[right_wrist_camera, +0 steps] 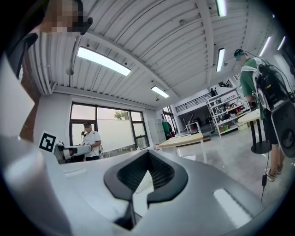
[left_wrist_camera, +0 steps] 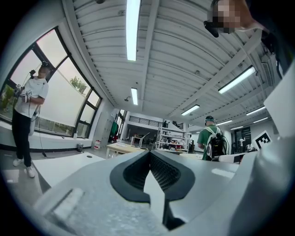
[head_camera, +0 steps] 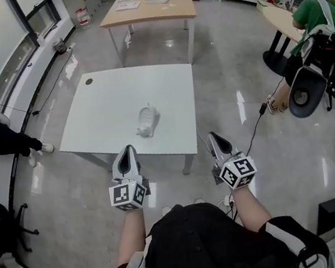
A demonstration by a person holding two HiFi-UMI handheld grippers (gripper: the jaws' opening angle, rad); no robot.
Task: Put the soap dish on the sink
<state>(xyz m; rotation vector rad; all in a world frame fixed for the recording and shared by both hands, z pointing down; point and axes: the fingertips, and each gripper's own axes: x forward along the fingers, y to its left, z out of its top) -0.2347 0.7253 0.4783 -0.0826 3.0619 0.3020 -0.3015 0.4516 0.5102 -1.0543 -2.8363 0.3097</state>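
Two grippers hang at the near edge of a white counter (head_camera: 106, 102).
The left gripper (head_camera: 126, 150) has its fingers clenched with nothing between them, and so has the right gripper (head_camera: 214, 136). The small white soap dish (head_camera: 147, 122) lies near the middle of the counter, apart from both grippers.
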